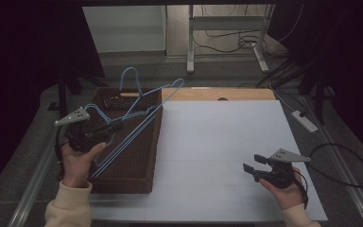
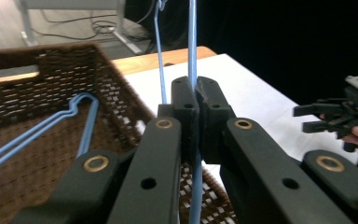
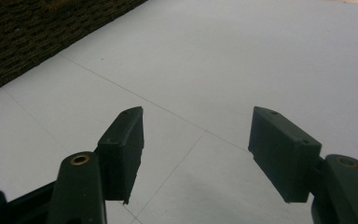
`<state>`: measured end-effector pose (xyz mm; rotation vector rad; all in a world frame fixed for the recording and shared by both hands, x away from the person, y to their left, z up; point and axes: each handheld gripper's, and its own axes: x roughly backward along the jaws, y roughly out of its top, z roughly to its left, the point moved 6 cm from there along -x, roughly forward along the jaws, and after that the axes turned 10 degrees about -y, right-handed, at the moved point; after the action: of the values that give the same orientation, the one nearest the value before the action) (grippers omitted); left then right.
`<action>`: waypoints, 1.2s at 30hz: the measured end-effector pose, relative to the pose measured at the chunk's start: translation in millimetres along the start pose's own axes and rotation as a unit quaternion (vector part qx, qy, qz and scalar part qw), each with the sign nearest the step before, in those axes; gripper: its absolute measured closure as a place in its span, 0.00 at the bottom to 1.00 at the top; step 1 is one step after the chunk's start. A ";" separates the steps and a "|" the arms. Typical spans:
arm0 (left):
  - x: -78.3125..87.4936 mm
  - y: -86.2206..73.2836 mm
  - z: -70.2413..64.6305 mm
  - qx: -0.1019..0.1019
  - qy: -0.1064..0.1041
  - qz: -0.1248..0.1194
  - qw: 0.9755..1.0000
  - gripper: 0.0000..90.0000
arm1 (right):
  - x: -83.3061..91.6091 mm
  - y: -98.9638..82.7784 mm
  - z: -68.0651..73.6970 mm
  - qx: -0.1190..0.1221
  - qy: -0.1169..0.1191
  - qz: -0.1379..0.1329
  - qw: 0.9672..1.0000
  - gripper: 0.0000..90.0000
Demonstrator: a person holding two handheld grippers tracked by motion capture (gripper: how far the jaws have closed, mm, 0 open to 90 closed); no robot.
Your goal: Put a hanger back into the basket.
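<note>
One blue hanger [image 1: 137, 113] slanting up over basket [image 1: 132, 165], left tongs [image 1: 116, 126] clamping it, right tongs [image 1: 251, 163] agape.

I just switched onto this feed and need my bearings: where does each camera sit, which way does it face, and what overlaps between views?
High view: above the person's side, looking forward and down on the white table sheet; forearms, left gripper, right gripper.
Left gripper view: rides the left gripper, shut on a blue wire hanger, facing the brown woven basket.
Right gripper view: rides the open right gripper, facing the sheet.
Shared: basket, hanger and right gripper appear in the high and left gripper views.
</note>
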<state>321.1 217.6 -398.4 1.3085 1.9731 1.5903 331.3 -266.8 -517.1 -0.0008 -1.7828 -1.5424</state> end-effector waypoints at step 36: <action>35.1 -40.0 61.8 0.057 0.051 0.050 0.996 0.97 | -3.6 -3.4 -0.5 0.013 -0.011 0.010 1.000 0.37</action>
<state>326.6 284.5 -444.8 1.4157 2.1183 1.6406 332.6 -266.5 -521.9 -0.0227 -1.8153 -1.5092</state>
